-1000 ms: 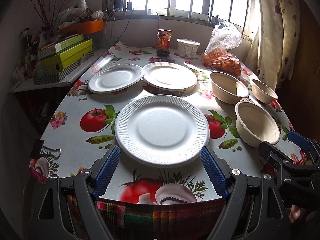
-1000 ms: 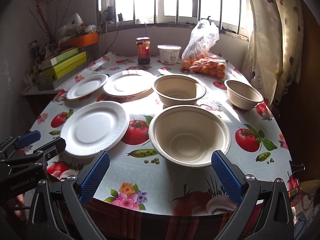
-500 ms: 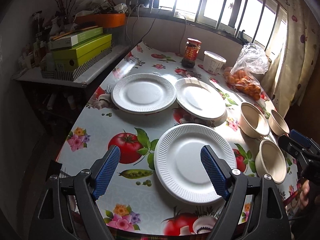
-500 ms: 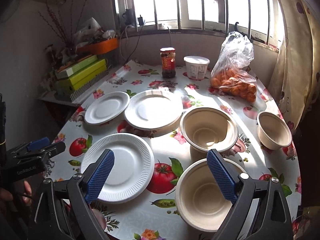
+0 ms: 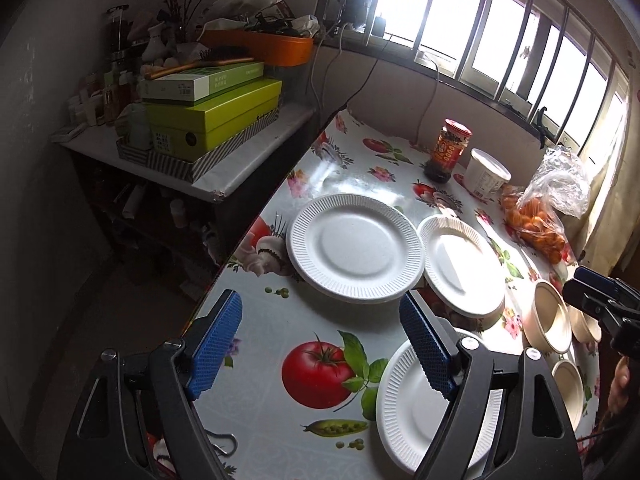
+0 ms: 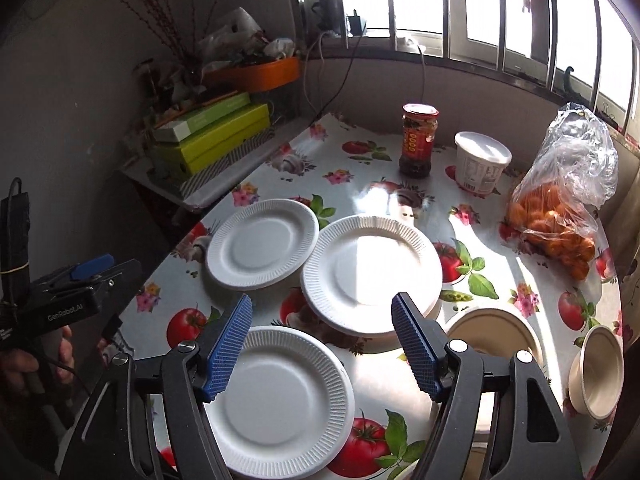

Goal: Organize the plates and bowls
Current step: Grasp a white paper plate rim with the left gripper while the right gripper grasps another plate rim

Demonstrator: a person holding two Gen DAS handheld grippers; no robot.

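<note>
Three white paper plates lie on the fruit-print tablecloth: a far-left plate (image 5: pixel 354 248) (image 6: pixel 262 248), a middle plate (image 5: pixel 462 270) (image 6: pixel 372 272) and a near plate (image 5: pixel 416 404) (image 6: pixel 280 400). Beige bowls stand at the right: one (image 5: pixel 550 322) (image 6: pixel 494 330) beside the middle plate, a smaller one (image 6: pixel 598 370) further right, another (image 5: pixel 568 388) near the edge. My left gripper (image 5: pixel 320 344) is open and empty above the table, before the far-left plate. My right gripper (image 6: pixel 324 346) is open and empty above the near plate.
A sauce jar (image 6: pixel 418 140), a white tub (image 6: pixel 482 164) and a bag of oranges (image 6: pixel 560 216) stand at the table's back. A side shelf with green boxes (image 5: pixel 212 120) lies left of the table. The table's left edge (image 5: pixel 240 240) drops to the floor.
Both grippers have risen and swung left. The left one now faces the far-left plate, the right one now hangs over the near plate instead of the bowls. Both stayed open.
</note>
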